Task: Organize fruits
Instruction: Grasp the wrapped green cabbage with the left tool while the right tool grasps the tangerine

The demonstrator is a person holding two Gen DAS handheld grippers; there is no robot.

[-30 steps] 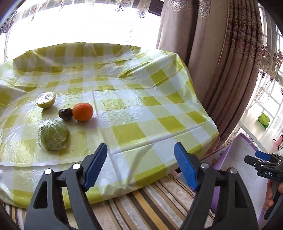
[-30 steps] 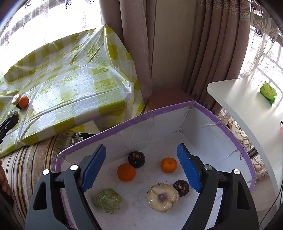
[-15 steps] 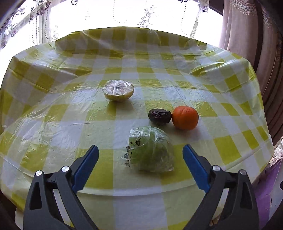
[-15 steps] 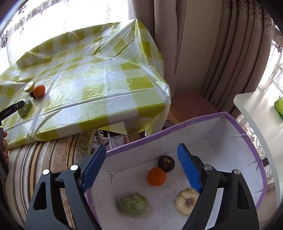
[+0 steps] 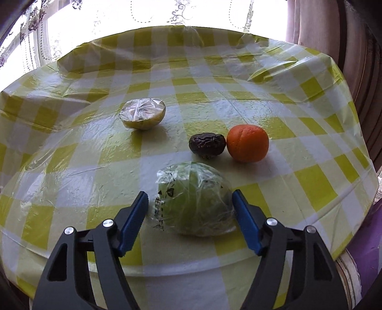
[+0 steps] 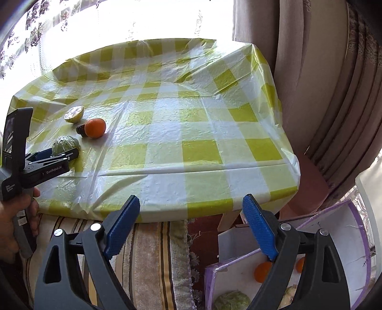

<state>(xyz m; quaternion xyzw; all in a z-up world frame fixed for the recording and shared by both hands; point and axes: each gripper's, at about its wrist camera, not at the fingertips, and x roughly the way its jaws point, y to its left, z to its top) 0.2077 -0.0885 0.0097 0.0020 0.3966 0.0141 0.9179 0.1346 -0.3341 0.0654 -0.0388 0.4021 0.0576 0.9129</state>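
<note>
Closing in since a second ago, the left tool (image 5: 189,206) brackets the wrapped cabbage (image 5: 193,200) on the tabletop (image 5: 310,152), contact unclear; the right tool (image 6: 191,221), empty and widening, hides part of the box (image 6: 334,238).

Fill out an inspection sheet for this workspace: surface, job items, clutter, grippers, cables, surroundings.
Surface: table under a yellow-and-white checked plastic cloth, wrinkled.
Job's things: wrapped green fruit, dark wrinkled fruit against an orange, wrapped halved fruit farther back; purple-edged box on the floor already holds fruit.
Clutter: nothing seen.
Grippers: left gripper has just been closing, its jaws on either side of the wrapped green fruit, contact unclear; right gripper open, nothing between its jaws, off the table's edge.
Cables: nothing seen.
Surroundings: bright window with lace curtain, brown drapes, striped fabric below the table.
</note>
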